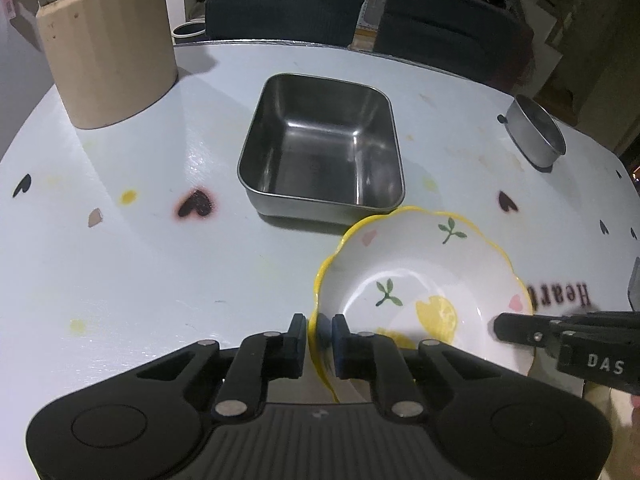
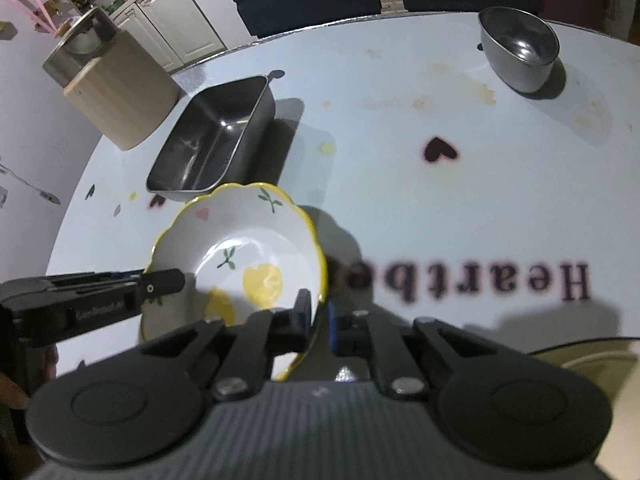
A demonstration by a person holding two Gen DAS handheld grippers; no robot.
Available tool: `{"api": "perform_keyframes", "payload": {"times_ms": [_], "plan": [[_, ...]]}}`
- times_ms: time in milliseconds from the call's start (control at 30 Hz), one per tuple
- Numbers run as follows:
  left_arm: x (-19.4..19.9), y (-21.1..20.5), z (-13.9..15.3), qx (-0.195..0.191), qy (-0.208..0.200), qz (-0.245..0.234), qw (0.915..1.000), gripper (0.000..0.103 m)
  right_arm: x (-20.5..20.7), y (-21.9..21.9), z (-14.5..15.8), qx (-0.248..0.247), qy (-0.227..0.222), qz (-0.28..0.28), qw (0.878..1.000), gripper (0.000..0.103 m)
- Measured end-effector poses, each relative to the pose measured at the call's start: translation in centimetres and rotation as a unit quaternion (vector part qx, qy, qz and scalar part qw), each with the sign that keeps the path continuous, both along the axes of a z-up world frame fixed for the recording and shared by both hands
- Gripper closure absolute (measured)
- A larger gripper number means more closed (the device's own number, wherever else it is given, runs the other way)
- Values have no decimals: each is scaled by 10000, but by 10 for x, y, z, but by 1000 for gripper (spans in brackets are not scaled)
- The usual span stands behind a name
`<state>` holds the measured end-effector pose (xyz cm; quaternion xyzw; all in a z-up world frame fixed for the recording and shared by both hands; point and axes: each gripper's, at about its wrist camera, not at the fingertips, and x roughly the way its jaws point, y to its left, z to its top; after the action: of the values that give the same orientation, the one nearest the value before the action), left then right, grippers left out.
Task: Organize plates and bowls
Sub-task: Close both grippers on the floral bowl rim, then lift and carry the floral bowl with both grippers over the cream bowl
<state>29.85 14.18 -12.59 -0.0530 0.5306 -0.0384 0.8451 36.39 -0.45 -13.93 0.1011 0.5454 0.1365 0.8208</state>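
Observation:
A white bowl [image 1: 420,264] with a wavy yellow rim and painted lemons and leaves sits on the pale table, just in front of a rectangular steel tray [image 1: 320,148]. My left gripper [image 1: 319,332] is shut on the bowl's near-left rim, one pad inside and one outside. My right gripper [image 1: 504,326] comes in from the right and clamps the opposite rim. In the right wrist view the bowl [image 2: 248,232] has its rim pinched in my right gripper [image 2: 318,312], with my left gripper [image 2: 178,280] on the far side. The steel tray [image 2: 212,140] is empty.
A tall beige canister [image 1: 108,52] with a metal lid stands at the back left. A round steel bowl [image 2: 520,48] sits at the far right of the table [image 1: 140,260]. A pale dish edge [image 2: 592,356] shows at the lower right. Dark chairs stand behind the table.

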Motion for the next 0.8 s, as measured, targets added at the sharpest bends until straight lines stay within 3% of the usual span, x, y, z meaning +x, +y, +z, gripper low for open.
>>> {"api": "perform_keyframes", "payload": {"times_ms": [433,800], "plan": [[-4,-1,-1,-120,-62,-31,9999,91,5,4,-11,-6,116,-98,9999,92],[-22,-7,30,-224,-580,11,9981,95,2,-8,8,77,-184,-202,9996,93]]}}
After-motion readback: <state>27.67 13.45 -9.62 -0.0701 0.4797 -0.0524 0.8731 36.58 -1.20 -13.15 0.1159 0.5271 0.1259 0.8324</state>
